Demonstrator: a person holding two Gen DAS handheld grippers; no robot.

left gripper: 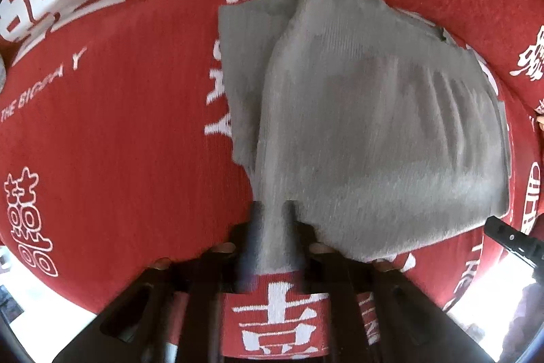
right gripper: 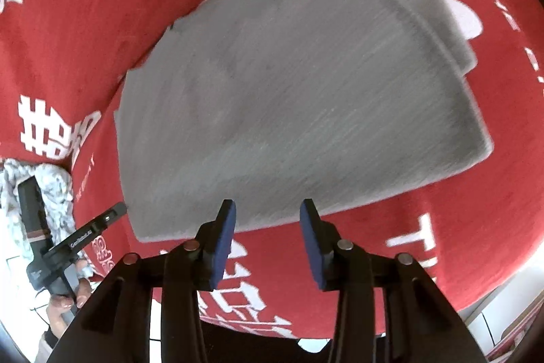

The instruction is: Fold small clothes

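Grey garment [left gripper: 357, 111]: soft, light knit, lies folded on red cloth [left gripper: 119, 125]. Left wrist view: left gripper [left gripper: 270, 240] jaws apart, fabric corner between them, pads not visibly pressing; best hold at edge or corner. Right wrist view: right gripper [right gripper: 268, 227] open, empty, just short of garment's near edge; white patterned fabric [right gripper: 51, 186] lies aside, path unobstructed.

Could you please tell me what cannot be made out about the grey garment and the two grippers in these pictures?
- Grey garment: its type; it is folded and motion-blurred in both wrist views.
- Left gripper: whether its blurred fingers press the grey strip between them, in the left wrist view.
- Patterned cloth: what it is; cut off by the left edge of the right wrist view.
- Right gripper: open, nothing between its pads.
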